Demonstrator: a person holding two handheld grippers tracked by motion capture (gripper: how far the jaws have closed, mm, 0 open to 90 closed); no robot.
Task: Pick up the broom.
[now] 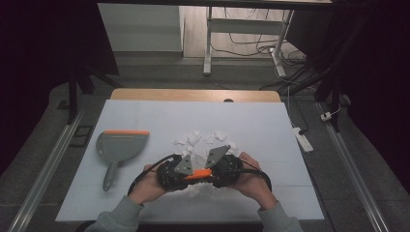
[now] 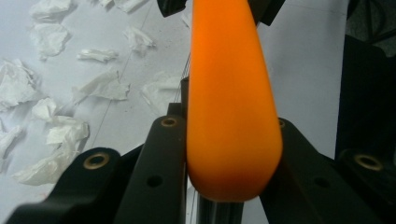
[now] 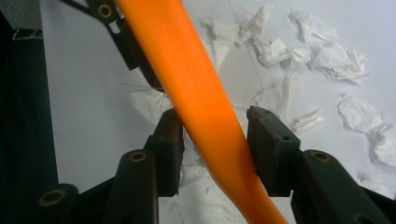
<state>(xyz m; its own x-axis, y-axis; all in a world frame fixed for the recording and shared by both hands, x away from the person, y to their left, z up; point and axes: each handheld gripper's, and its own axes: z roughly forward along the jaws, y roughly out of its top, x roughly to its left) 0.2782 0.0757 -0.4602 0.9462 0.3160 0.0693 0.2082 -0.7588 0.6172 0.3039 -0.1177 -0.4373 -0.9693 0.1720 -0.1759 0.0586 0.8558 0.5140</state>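
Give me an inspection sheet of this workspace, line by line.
Surface: pale blue sheet covering a wooden table.
Job's things: orange plastic brush handle spanning both grippers; grey dustpan with orange edge lying flat at left.
Clutter: crumpled white paper scraps piled mid-table.
Grippers: left gripper clamped on the handle's rounded end; right gripper has jaws either side of the handle, with the far jaw's contact unclear.
Cables: black cables trail from the grippers; more lie on the floor.
Surroundings: white power strip on the floor at right; white desk frame beyond.

Dim room — grey floor (image 1: 159, 72), white desk legs (image 1: 208, 43), tangled cables (image 1: 251, 46), a white power strip (image 1: 303, 138).
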